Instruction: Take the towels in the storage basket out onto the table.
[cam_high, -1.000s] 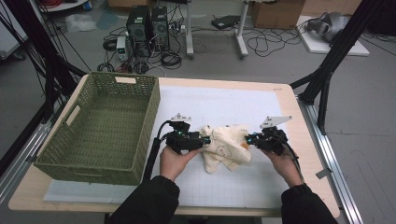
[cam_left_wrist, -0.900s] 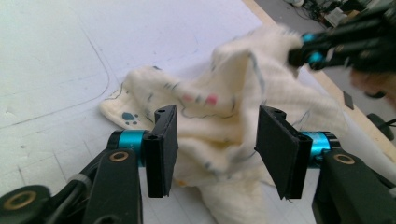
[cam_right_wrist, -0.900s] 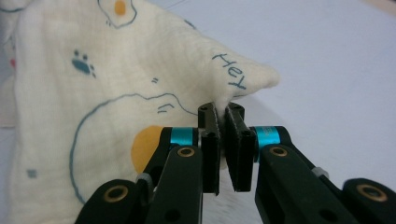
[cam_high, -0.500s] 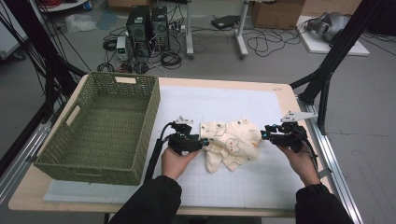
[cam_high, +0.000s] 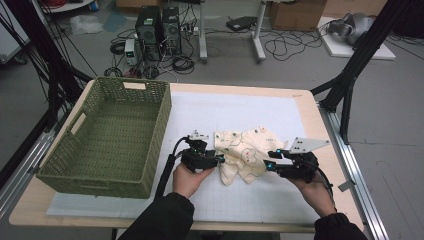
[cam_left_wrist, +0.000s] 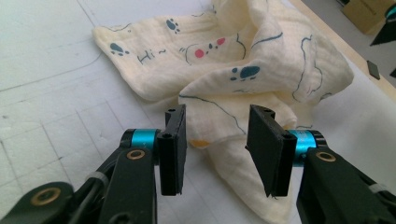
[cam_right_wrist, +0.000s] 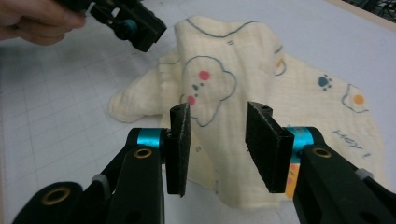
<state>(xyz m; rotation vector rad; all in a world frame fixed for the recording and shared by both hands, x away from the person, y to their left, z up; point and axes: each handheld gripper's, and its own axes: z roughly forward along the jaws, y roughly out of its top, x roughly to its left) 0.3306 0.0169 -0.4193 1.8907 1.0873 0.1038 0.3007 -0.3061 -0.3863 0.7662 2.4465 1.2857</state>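
Cream cloth (cam_high: 247, 152) crumpled, folds hide print; left gripper (cam_high: 218, 159) closing, right gripper (cam_high: 266, 165) opening, both spread, unpinched

Even, soft overhead light keeps the desk (cam_high: 300, 107) bright, with only faint shadows under the cloth (cam_left_wrist: 261, 60). The high view is grainy and slightly soft. Both claw views are sharper, though their near jaws blur a little.

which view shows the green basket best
The high view: the green wicker basket sits whole at the table's left, its rim, handle slot and woven floor plain to see. The two gripper views look along their jaws at the cream printed cloth instead.
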